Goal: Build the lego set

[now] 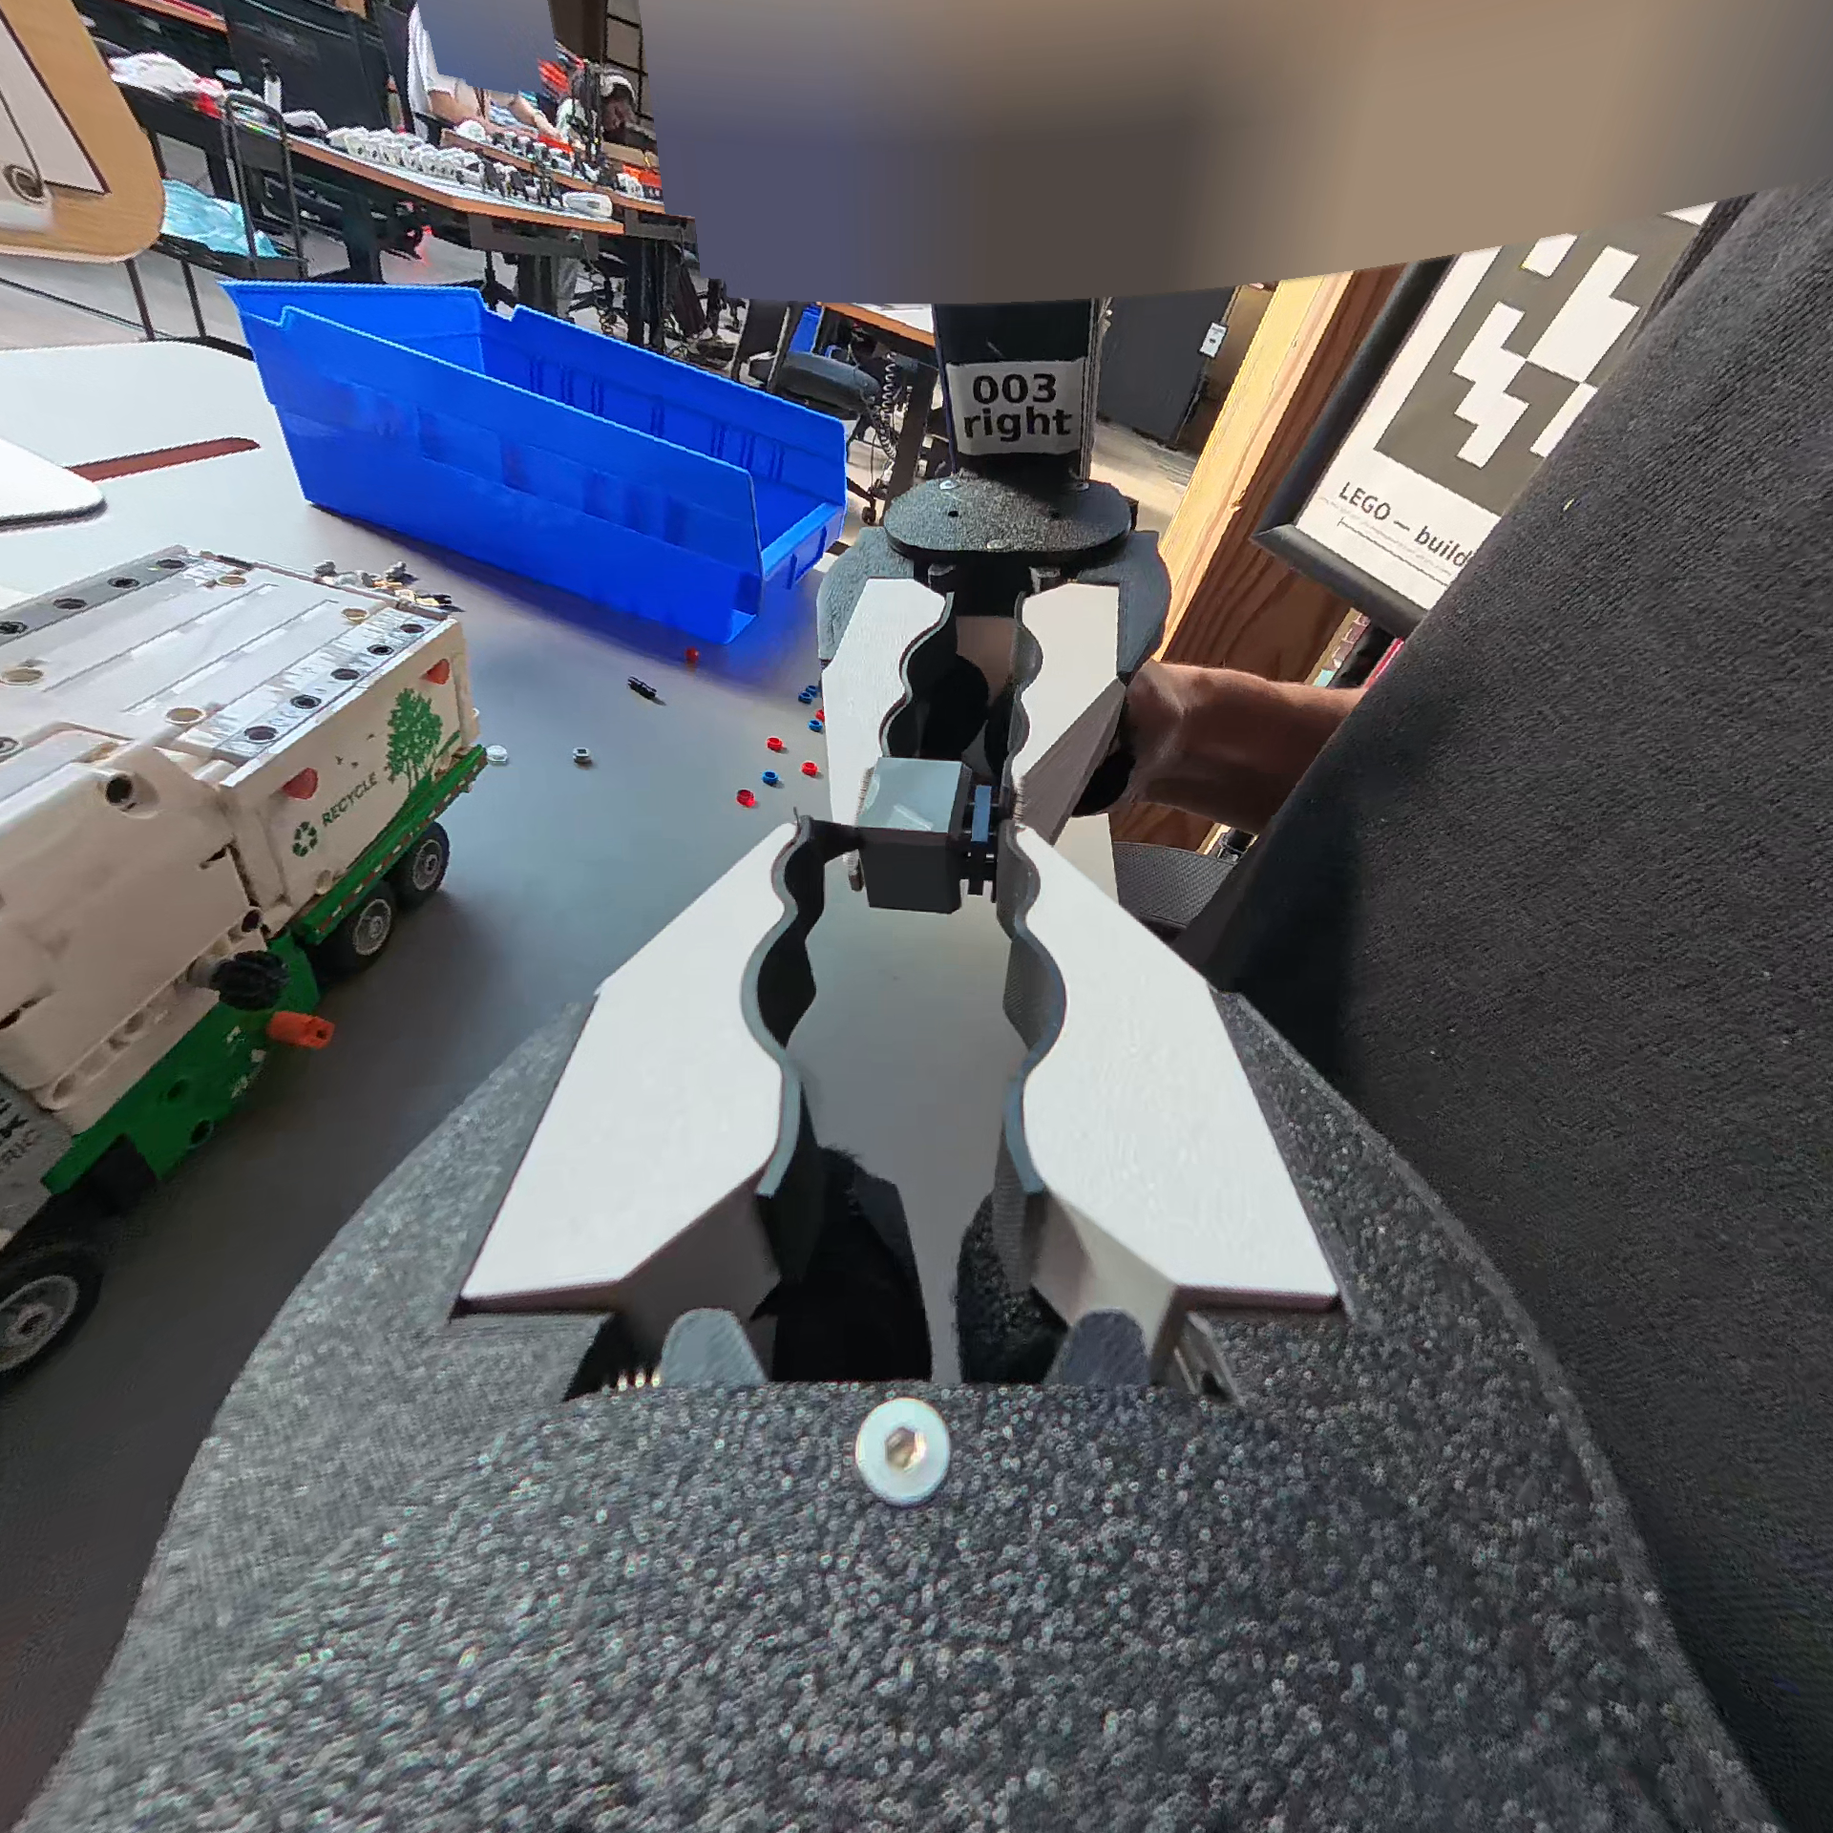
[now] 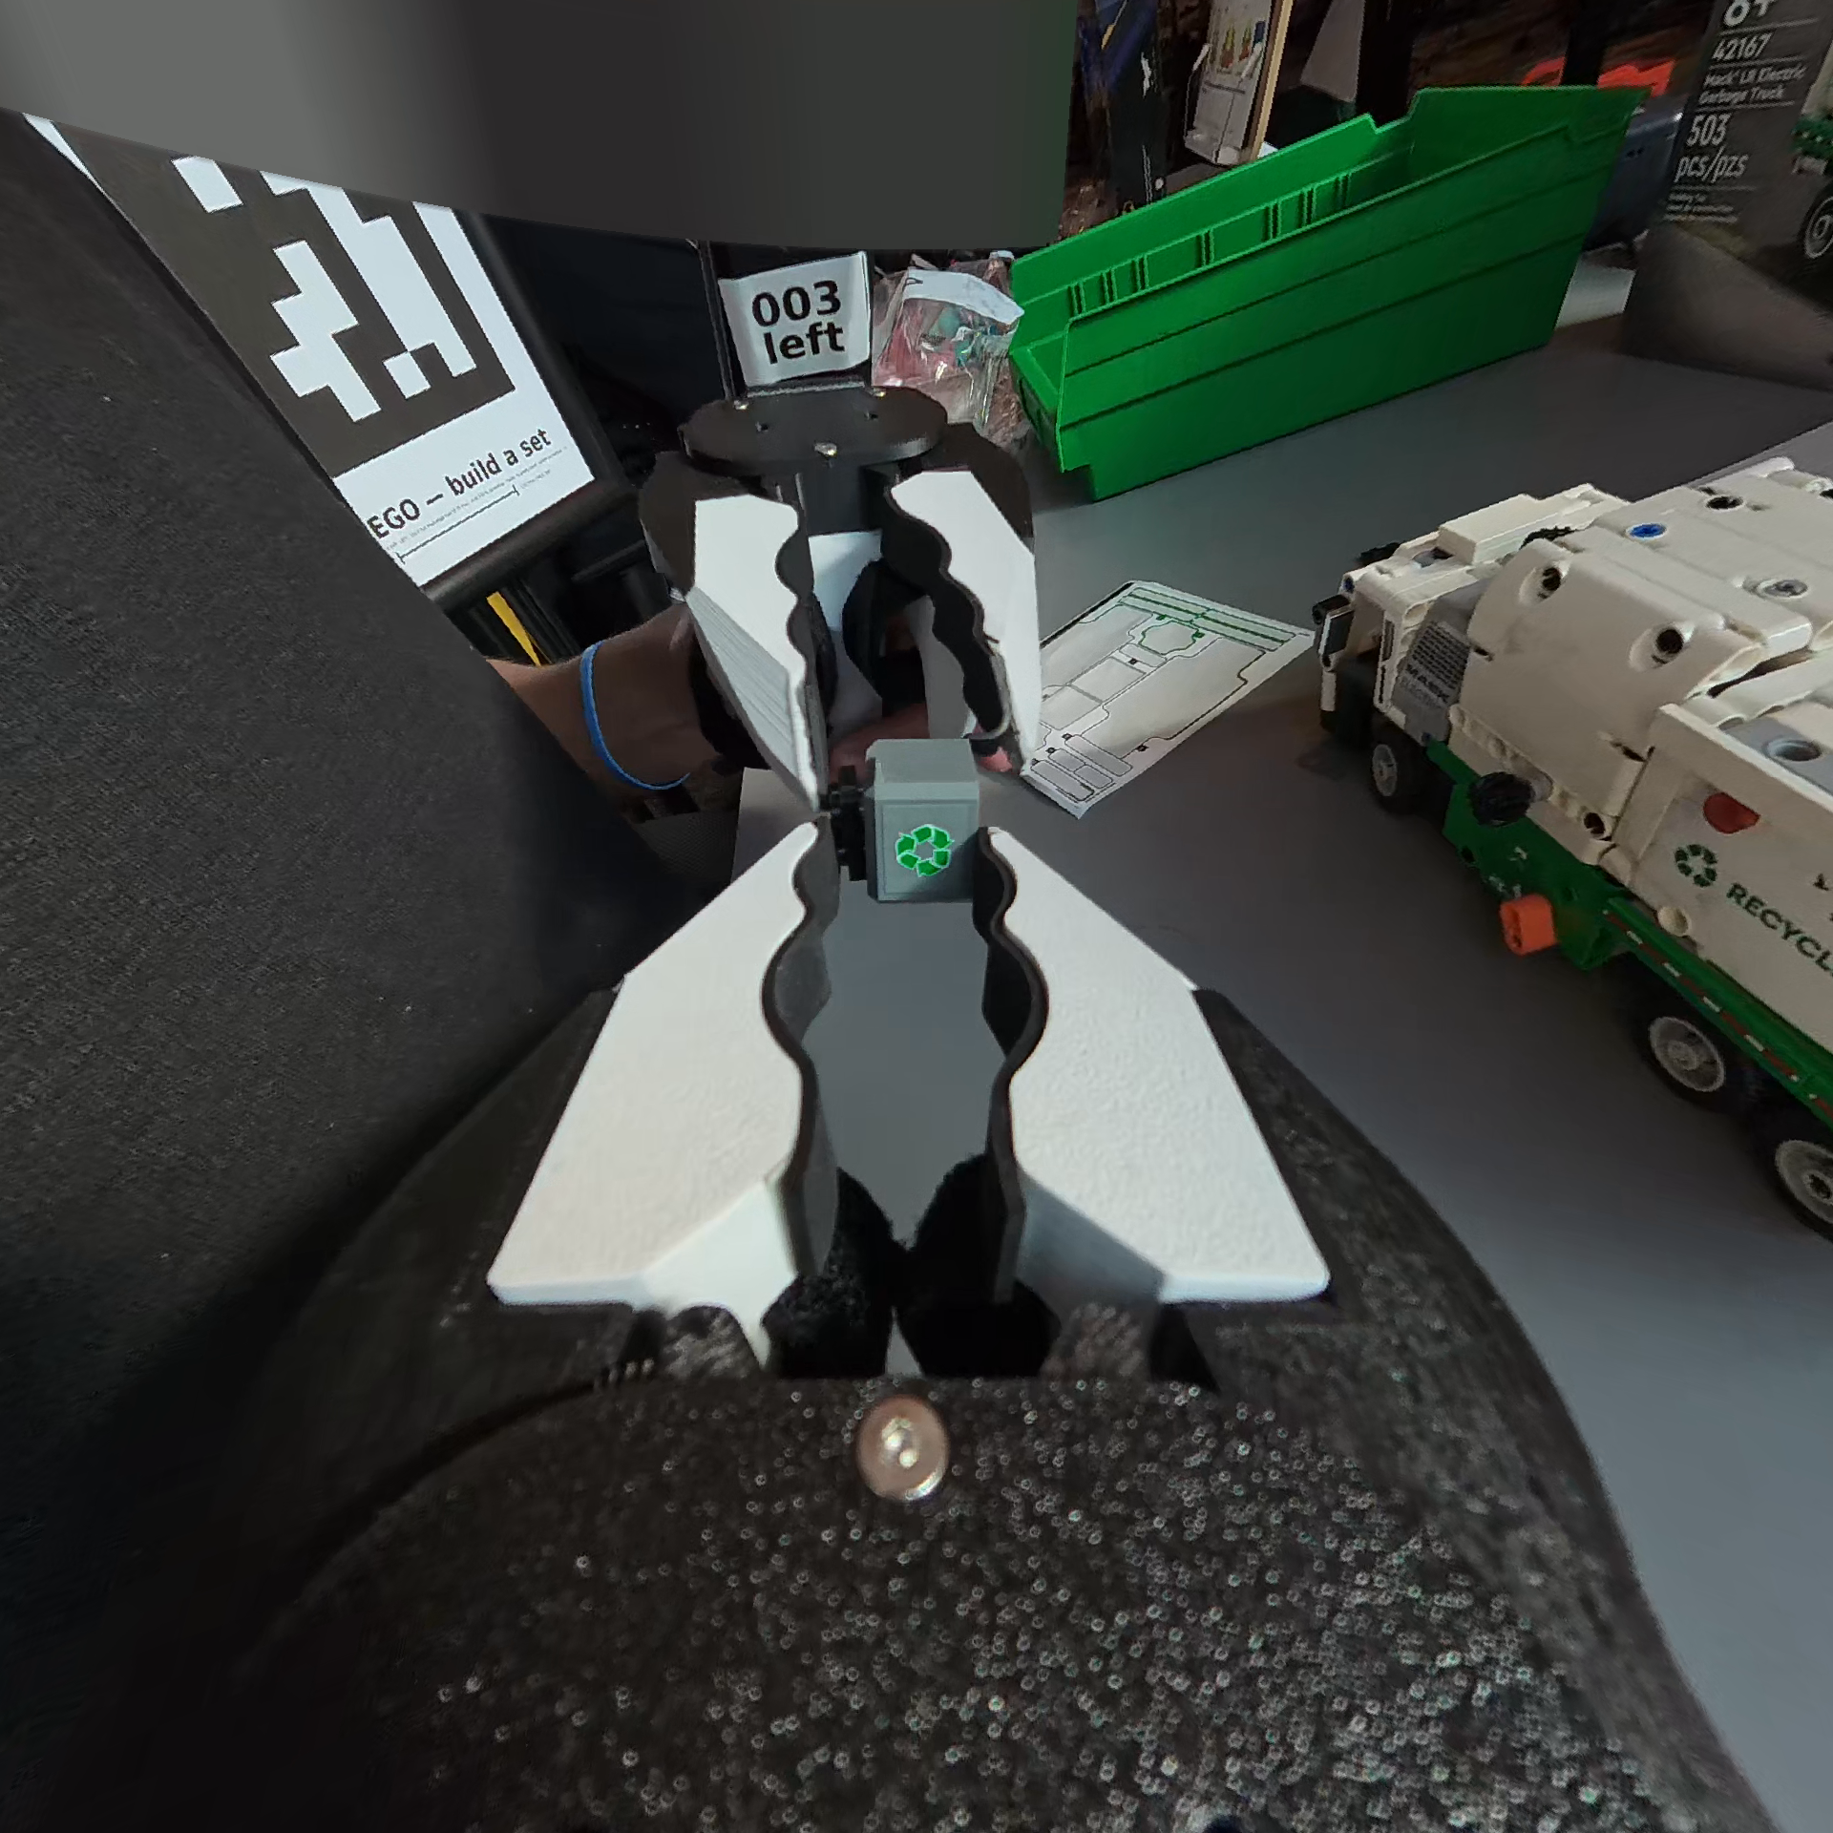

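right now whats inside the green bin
Nothing can be seen inside. The right wrist view shows only the green bin from outside: its side wall, stepped front lip and part of the far inner wall. Its floor is covered by the near wall, so any contents stay unseen.

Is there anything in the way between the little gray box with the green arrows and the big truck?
Nothing visible. The little gray box is held up between the fingers of both grippers, above the gray table. Between it and the truck there is only bare tabletop; the paper sheet lies flat farther back.
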The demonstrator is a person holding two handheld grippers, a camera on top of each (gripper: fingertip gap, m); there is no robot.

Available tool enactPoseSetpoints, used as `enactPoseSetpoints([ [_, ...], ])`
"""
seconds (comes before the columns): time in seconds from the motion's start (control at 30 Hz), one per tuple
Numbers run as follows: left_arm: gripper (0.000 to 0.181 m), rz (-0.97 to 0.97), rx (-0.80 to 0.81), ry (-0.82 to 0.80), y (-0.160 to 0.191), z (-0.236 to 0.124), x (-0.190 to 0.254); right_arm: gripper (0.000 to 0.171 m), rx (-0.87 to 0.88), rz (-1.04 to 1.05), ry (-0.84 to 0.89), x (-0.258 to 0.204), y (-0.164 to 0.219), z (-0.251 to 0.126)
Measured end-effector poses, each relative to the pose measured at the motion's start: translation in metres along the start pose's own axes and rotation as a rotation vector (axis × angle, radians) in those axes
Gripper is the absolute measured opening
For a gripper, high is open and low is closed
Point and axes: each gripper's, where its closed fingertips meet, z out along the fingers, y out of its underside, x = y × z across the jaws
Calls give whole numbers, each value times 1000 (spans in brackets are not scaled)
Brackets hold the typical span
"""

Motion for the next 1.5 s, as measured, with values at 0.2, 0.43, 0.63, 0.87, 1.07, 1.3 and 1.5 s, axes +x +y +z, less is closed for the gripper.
enactPoseSetpoints([
  [0.2, 28, 72, 6, -55, 0, 3, 0, 26, 4, 8, -1, 2, 0, 0],
  [0.43, 27, 71, 17, -53, 1, 5, 6, 26, -55, 73, -92, -8, 5, -1],
  [0.63, 26, 37, 31, -62, 4, 8, 7, 25, -92, 44, -86, -8, 10, -4],
  [0.87, 27, 164, 38, -96, 0, 3, 7, 27, -66, -27, -26, -6, 4, -1],
  [1.07, 26, 187, 11, -78, 4, 4, 12, 26, -136, -101, 0, -10, 11, -2],
  [1.3, 25, 131, 6, -56, 6, 7, 14, 26, -160, -80, -29, -12, 15, -4],
  [1.5, 25, 152, 7, -106, 4, 8, 8, 27, -63, -34, -13, -5, 9, -4],
])
